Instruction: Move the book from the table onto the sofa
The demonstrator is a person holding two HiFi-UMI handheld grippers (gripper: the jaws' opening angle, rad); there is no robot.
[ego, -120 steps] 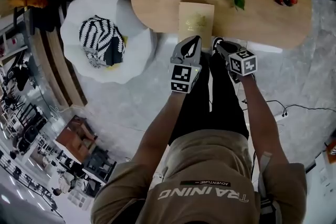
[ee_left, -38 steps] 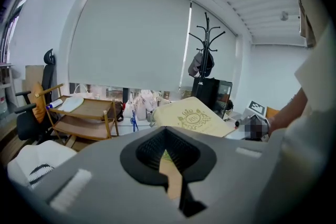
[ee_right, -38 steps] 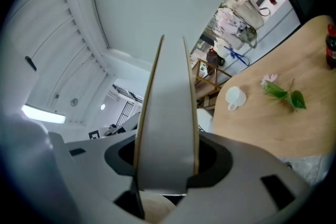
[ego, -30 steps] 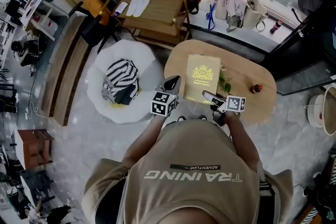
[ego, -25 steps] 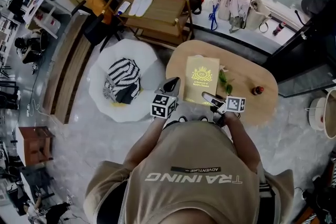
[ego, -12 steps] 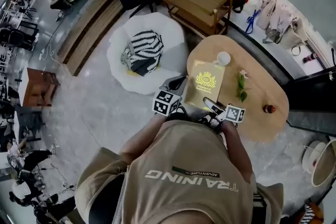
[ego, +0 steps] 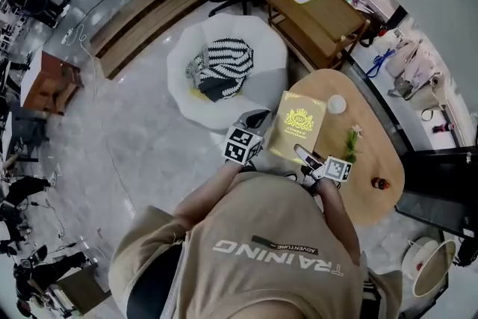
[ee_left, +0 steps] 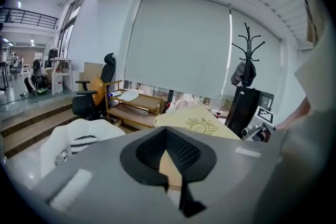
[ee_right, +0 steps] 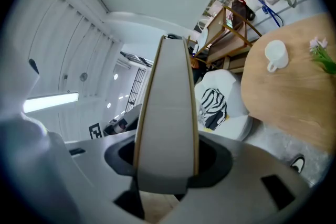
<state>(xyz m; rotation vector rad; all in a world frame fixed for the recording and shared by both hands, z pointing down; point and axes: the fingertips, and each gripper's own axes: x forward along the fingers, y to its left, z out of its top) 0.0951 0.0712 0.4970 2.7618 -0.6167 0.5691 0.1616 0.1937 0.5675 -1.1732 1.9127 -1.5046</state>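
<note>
While the left gripper and right gripper pinch the gold hardback book — seemingly mid-carry — it next needs swinging over the white round sofa.

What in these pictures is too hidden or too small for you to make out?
- Head view: the gold print on the book is too small to read.
- Head view: the red thing on the table is too small to name.
- Right gripper view: the book's cover is hidden, seen edge-on.
</note>
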